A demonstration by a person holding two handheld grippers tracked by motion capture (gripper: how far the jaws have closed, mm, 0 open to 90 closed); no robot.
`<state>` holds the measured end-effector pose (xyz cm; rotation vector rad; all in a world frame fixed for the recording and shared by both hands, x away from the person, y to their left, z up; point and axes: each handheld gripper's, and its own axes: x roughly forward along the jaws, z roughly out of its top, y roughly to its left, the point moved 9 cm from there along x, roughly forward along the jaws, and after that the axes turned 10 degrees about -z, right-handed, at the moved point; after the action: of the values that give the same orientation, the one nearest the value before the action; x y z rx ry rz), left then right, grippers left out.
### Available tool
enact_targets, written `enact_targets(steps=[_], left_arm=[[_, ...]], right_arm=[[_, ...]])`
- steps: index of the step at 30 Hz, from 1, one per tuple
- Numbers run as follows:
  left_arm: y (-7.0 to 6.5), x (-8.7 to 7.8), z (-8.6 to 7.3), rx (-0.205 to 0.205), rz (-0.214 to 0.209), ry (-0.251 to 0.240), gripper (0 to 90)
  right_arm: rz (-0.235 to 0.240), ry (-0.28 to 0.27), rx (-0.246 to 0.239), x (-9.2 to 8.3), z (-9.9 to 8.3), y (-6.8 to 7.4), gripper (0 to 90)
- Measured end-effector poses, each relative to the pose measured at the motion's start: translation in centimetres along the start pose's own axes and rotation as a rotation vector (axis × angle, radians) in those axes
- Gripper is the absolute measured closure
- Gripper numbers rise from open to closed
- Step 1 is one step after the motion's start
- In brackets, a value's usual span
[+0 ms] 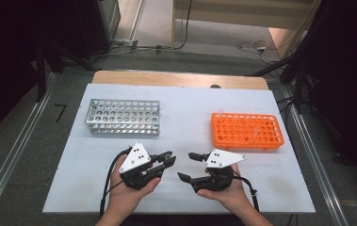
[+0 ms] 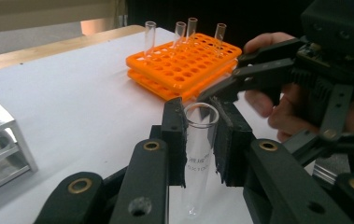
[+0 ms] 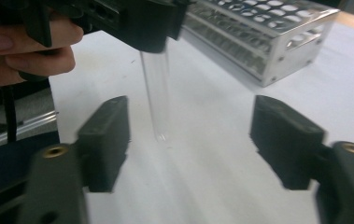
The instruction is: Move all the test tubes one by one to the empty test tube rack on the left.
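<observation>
Two racks flank you: metal rack (image 1: 123,116) far left, orange rack (image 1: 247,131) far right with four tubes. Your left tool (image 2: 201,140) clamps a glass tube (image 2: 198,154) upright above the surface (image 1: 185,117); your right tool (image 3: 191,140) gapes wide beside it.

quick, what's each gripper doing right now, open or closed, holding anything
Left gripper: closed on a clear test tube, held upright.
Right gripper: jaws open, holding nothing.
</observation>
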<state>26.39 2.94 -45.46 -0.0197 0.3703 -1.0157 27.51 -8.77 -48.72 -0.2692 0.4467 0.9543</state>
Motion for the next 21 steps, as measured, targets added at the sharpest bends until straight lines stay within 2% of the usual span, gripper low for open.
enact_targets(steps=[2,6,8,13,21], left_arm=[[0.4,-0.3,0.2,-0.004,0.012,-0.002,75.9],[1.1,-0.6,0.5,-0.004,0.032,-0.002,75.9],[1.5,-0.7,0.7,-0.008,0.037,-0.006,75.9],[2.4,-0.9,1.2,-0.010,0.051,-0.008,75.9],[4.1,-0.9,2.0,-0.019,0.071,-0.012,75.9]], right_arm=[[-0.022,-0.007,0.015,-0.6,0.0,-0.9,11.0],[-0.021,-0.024,0.064,-1.8,-0.2,-2.4,0.0],[-0.022,-0.030,0.070,-2.4,-0.4,-3.1,0.0],[-0.076,-0.031,0.094,-3.9,-1.2,-5.1,0.0],[-0.127,-0.038,0.126,-6.0,-2.4,-7.3,0.0]])
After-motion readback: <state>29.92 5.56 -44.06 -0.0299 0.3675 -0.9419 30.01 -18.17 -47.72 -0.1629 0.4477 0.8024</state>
